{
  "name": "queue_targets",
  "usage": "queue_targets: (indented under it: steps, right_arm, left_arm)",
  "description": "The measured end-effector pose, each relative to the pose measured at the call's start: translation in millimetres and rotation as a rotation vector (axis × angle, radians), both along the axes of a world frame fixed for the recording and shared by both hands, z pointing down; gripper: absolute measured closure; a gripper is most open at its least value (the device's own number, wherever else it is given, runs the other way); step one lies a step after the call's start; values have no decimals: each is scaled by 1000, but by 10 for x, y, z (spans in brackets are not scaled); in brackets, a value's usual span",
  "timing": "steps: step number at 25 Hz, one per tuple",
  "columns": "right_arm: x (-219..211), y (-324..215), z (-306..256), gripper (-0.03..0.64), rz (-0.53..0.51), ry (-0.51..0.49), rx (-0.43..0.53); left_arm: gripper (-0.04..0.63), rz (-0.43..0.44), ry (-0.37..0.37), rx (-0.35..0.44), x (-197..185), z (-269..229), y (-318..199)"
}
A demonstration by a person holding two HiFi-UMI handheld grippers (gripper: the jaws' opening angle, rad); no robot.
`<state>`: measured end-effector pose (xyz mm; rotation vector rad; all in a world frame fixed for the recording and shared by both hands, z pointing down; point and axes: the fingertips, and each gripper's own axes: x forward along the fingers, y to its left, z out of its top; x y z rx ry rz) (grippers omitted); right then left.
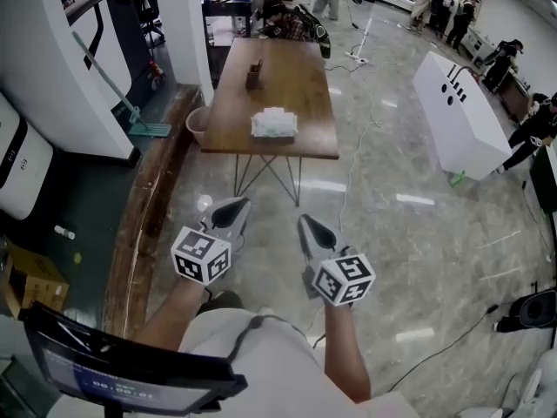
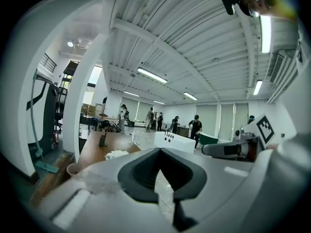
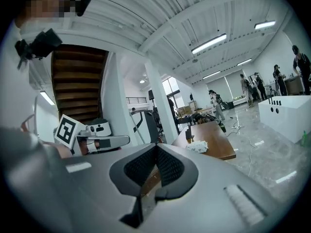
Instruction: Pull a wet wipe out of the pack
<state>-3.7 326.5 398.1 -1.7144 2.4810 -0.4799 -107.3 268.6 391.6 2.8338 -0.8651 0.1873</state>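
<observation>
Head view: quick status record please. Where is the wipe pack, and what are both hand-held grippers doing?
wipe pack: lying on the wooden table, near its close end, nothing touching it
also on table: small dark object, further back
left hand-held gripper: shut, empty, over the floor, short of the table
right hand-held gripper: shut, empty, beside the left one
task: pull not yet begun

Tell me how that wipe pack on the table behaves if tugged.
Probably soft: the wet wipe pack looks rumpled and pillowy. It lies flat, so tipping seems unlikely. Nothing pins it to the table, so it may slide or lift.
</observation>
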Motion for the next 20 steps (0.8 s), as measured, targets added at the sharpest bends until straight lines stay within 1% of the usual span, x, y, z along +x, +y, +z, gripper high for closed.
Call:
queue_targets:
  steps: [3,6,10,13,18,20]
  right_arm:
    - [11,85,25,611,-19,-25,-2]
    - [8,80,61,611,-25,-41,-9]
    - [42,99,247,611,-9,-65,-38]
    - [73,34,257,611,-19,-50,-38]
    - [95,-198,183,611,-24,-32,-33]
    - [110,-333,162,611,-21,-42,-31]
  left_arm:
    - [594,9,26,-7,16,-22,93]
    - [592,6,-3,15,16,-18,104]
    - [592,17,-12,0,67,79,110]
    - [592,12,-4,15,120,65,38]
    - [592,12,13,8,170,99,-212]
    - [592,25,25,6,211,105,-356]
